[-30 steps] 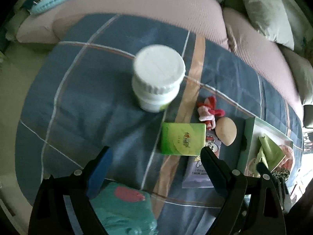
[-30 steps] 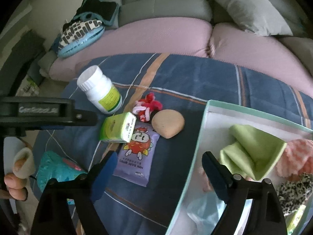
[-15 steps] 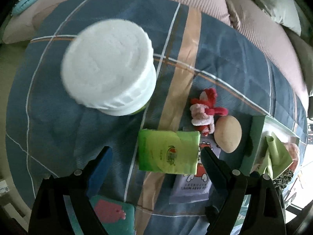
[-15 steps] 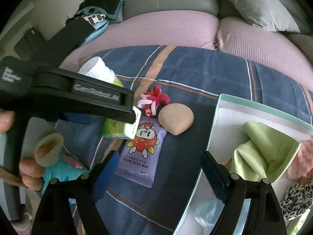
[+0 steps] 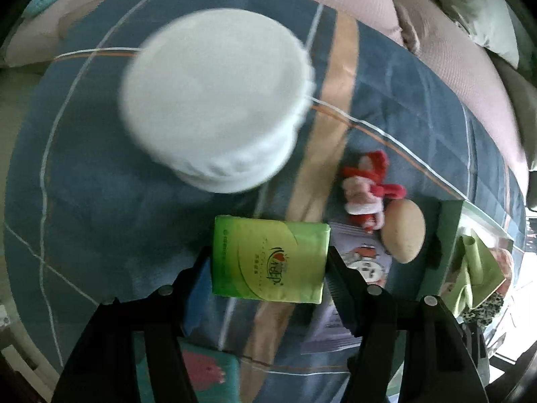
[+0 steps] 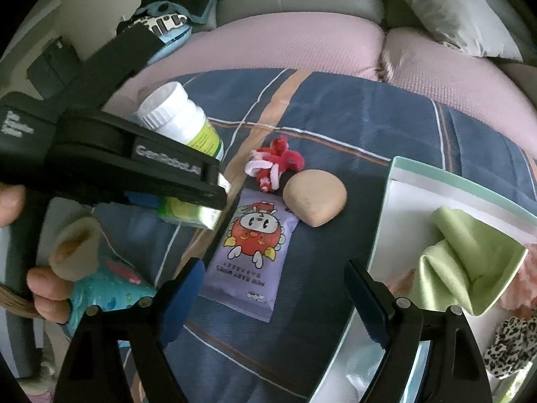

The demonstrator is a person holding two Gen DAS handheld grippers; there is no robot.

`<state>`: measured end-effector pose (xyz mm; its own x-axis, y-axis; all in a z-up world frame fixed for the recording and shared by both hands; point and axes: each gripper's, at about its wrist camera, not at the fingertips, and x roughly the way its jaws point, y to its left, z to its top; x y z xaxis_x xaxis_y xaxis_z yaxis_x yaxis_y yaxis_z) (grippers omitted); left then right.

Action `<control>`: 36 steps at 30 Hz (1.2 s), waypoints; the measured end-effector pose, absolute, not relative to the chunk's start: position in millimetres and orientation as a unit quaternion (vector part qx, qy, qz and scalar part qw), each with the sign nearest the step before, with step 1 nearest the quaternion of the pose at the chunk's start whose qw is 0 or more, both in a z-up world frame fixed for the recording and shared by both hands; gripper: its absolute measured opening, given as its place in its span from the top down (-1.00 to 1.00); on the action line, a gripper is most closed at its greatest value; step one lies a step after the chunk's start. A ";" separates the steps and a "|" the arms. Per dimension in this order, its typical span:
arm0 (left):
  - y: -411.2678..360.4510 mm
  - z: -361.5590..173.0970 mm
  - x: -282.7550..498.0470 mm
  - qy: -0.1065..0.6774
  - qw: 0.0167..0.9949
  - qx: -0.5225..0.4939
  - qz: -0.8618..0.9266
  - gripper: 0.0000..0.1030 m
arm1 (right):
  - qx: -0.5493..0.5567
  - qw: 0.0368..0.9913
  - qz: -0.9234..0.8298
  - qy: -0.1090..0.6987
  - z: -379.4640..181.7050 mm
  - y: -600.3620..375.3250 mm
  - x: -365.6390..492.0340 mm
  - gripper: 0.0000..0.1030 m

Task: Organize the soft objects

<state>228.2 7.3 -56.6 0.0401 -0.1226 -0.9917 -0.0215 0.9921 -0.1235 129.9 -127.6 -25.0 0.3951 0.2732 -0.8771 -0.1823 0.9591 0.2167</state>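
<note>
1. Your left gripper (image 5: 270,262) points straight down over the green tissue pack (image 5: 270,262). The pack sits between its two fingers, and the jaws are closing in on its short ends. The fingers look right up against the pack, but you cannot tell if they press it yet.
2. Your right gripper (image 6: 273,288) is wide and holds nothing. It hangs over the purple wipes pack (image 6: 253,245) and the edge of the box (image 6: 381,231).
3. The teal pouch (image 5: 204,374) lies low, just under your left gripper.
4. The wipes pack lies flat on the blue blanket (image 6: 352,114). The tissue pack lies partly on its corner.
5. The tan sponge (image 6: 315,198) sits just past the wipes pack, touching its top corner.
6. The red and pink toy (image 6: 273,164) lies right beside the sponge.
7. The white bottle (image 6: 181,119) stands behind the tissue pack. In the left view its cap (image 5: 218,100) looks big and blurry.
8. The box is on the right. It holds a green cloth (image 6: 466,265), a pink soft thing (image 6: 520,282) and a spotted cloth (image 6: 510,346).
9. Your hand (image 6: 43,288) holds the left gripper's handle, at the left edge of the right view.
10. Far back are the pink cushions (image 6: 285,43) and a grey pillow (image 6: 446,10).
</note>
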 end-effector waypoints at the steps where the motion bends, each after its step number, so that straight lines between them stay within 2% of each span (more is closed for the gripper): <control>1: 11.8 -54.7 227.7 0.690 0.721 -0.053 -0.030 -0.28 | 0.042 0.833 0.138 0.534 -26.0 -124.9 130.8 -0.69; 10: 33.8 -48.5 226.2 0.681 0.730 -0.056 -0.013 -0.28 | 0.030 0.818 0.132 0.560 -41.4 -101.9 141.5 -0.69; 21: 46.3 -50.1 224.0 0.677 0.734 -0.059 -0.005 -0.28 | -0.002 0.808 0.089 0.583 -59.8 -85.5 157.9 -0.58; 29: 57.1 -61.4 220.2 0.679 0.731 -0.071 -0.003 -0.28 | -0.018 0.810 0.079 0.581 -59.1 -78.4 156.6 -0.16; 36: 61.2 -56.2 207.2 0.672 0.736 -0.077 0.006 -0.28 | 0.002 0.807 0.092 0.584 -59.0 -90.2 146.8 -0.07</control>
